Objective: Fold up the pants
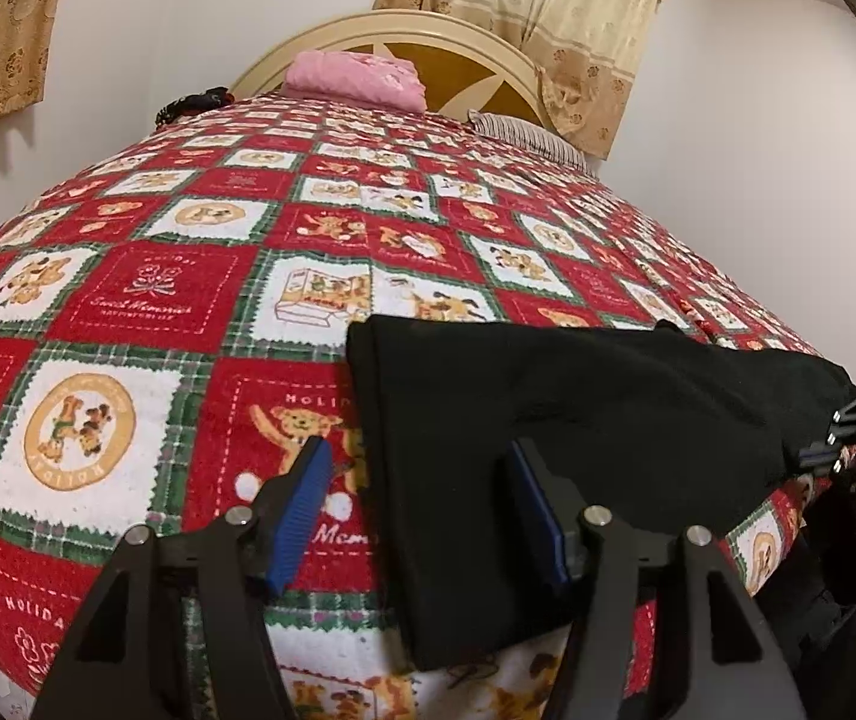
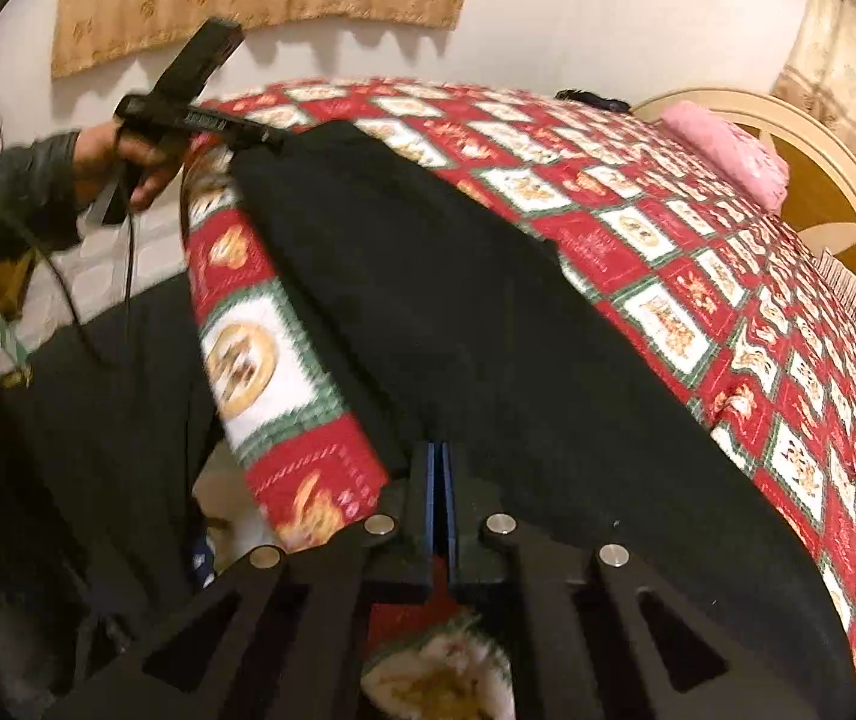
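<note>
Jaws: my right gripper (image 2: 441, 480) pinches, seemingly, the pants (image 2: 428, 276); left gripper (image 1: 422, 504) open astride them. Mid-fold; left must clamp next.

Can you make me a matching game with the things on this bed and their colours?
Things:
1. pants
2. folded cloth by the headboard
3. pads on the left claw
4. curtain

Colours:
A. blue
B. beige with a flower pattern
C. black
D. pink

Pairs: 1-C, 2-D, 3-A, 4-B
</note>
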The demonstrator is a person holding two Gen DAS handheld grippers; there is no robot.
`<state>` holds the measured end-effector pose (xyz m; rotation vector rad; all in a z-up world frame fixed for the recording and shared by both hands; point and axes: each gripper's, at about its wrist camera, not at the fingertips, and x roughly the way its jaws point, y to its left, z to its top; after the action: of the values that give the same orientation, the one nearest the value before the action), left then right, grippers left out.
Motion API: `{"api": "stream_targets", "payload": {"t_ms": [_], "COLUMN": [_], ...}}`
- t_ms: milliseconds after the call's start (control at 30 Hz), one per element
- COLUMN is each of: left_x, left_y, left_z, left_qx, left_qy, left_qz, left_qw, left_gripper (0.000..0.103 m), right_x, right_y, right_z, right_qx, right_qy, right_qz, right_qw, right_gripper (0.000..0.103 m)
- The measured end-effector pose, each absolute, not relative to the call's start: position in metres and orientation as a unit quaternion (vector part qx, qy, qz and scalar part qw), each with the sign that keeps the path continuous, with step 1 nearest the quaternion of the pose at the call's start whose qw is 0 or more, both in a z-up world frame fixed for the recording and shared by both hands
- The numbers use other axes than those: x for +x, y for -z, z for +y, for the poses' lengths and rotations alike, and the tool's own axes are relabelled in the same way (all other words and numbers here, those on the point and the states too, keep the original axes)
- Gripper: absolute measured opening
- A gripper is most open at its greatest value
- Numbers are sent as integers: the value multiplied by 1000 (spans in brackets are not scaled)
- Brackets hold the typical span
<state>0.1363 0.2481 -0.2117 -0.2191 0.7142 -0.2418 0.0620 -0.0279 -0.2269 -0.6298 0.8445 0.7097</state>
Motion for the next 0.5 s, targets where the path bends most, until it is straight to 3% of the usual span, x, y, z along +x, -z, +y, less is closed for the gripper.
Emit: {"api": "stream_targets", "payload": {"t_ms": [233,333,400,467,500], "left_x": [123,117,118,124,127], "left_y": [189,169,160,155,155], "left_z": [238,221,209,190,180], "left_qx": [-76,-43,-36,-36,-36], "left_qy": [94,99,114,145,157], "left_qz": [314,288,279,279,281], "left_qw": [942,952,953,949,946], "left_gripper": [63,63,63,63,64], "right_x": [71,76,84,96,105], "right_y": [227,214,203,192,187], "right_z": [-34,-41,-47,-52,-53], "right_qx": [-279,-269,-249,-223,-206], "right_qy": [-342,-345,-346,-348,-349], "right_qz": [415,414,410,406,405], "right_qw": [795,799,806,815,820], "right_gripper": [3,10,35,47,47]}}
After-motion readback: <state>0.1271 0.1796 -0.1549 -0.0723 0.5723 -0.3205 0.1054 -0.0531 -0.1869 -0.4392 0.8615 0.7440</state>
